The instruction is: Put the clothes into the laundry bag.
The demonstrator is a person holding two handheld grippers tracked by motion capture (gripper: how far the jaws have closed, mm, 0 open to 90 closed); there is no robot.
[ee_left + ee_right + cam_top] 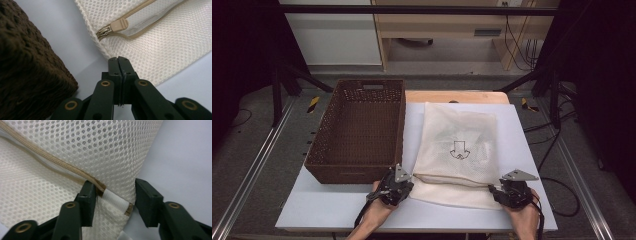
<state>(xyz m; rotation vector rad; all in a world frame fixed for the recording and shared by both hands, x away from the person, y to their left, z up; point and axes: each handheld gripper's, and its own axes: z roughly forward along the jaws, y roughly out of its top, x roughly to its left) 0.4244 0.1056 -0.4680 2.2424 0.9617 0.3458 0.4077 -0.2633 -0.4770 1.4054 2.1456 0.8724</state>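
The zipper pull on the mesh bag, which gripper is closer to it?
Left. The left gripper, shut, sits at the mesh bag corner just below the zipper pull. The right gripper straddles the zipper's far end, across the bag.

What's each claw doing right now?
Left claw: shut, on the mesh bag corner as far as shows.
Right claw: open, jaws astride the bag's zipper end.
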